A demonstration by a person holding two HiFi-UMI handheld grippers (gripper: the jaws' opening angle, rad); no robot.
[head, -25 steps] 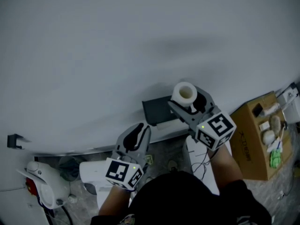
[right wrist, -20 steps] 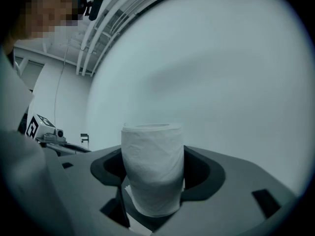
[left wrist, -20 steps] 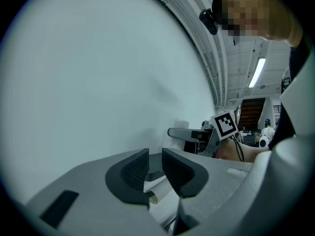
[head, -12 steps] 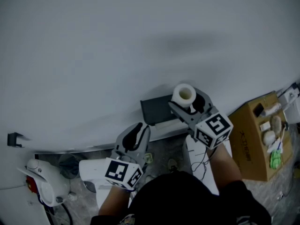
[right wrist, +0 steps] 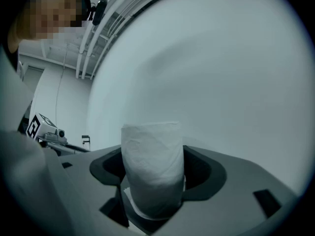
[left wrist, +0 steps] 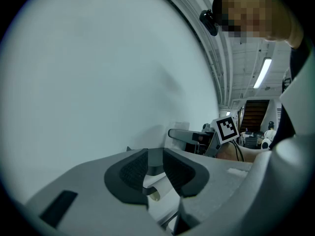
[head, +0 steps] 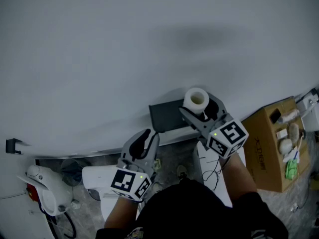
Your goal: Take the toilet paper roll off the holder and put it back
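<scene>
The white toilet paper roll (head: pixel 196 98) stands upright between the jaws of my right gripper (head: pixel 200 105), which is shut on it close to the wall. In the right gripper view the roll (right wrist: pixel 152 161) fills the gap between the dark pads. The dark holder (head: pixel 167 115) is fixed to the wall just left of the roll and carries nothing. My left gripper (head: pixel 146 138) is lower left of the holder and points at the wall. Its jaws have just been opening and stand a narrow gap apart with nothing between them (left wrist: pixel 155 167). The holder (left wrist: pixel 183 133) shows to its right.
A cardboard box (head: pixel 269 151) with small items on top stands at the right. A white appliance (head: pixel 42 193) sits on the floor at the lower left. A small dark bracket (head: pixel 13 147) juts from the wall at the far left. The pale wall fills the upper view.
Both grippers stay almost where they were. The roll is still held in the right gripper beside the holder.
</scene>
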